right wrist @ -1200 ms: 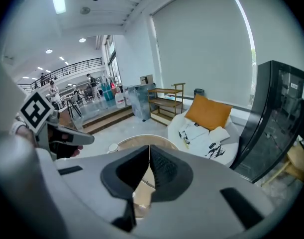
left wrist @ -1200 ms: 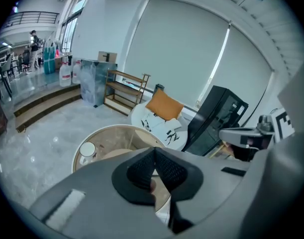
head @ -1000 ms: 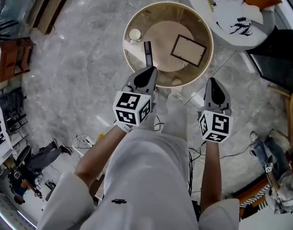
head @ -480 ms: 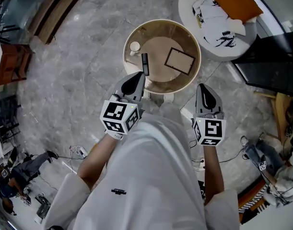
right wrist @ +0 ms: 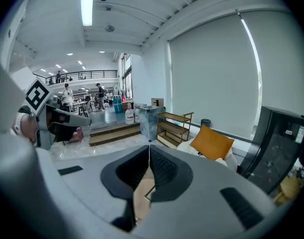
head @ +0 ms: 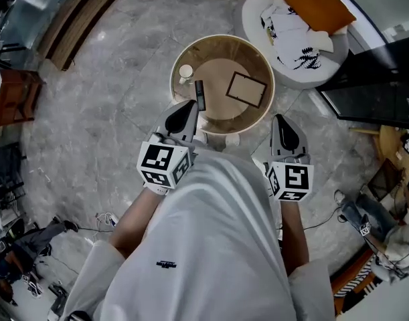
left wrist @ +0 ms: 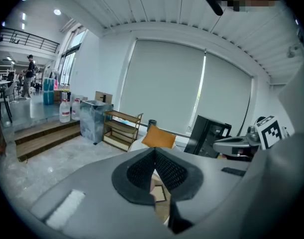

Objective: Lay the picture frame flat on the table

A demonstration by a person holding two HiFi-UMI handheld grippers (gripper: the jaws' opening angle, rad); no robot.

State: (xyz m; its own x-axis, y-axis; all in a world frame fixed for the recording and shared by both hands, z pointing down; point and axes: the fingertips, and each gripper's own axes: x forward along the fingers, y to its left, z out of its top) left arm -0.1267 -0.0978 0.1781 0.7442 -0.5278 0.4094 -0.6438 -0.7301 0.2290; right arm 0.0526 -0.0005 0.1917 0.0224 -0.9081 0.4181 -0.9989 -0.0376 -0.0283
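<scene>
Grey marble floor, round rimmed table (head: 222,39) ahead. Picture frame (head: 246,89) lies flat on the tabletop's right half, well apart from the small white cup (head: 185,71) and dark remote (head: 200,95) on the left. Left gripper (head: 189,105) and right gripper (head: 280,120) both clenched on nothing, held short of the rim. Task looks finished; next move is probably only to back off. Versus a second ago: table sits farther off, grippers pulled back, frame unmoved on the table.
</scene>
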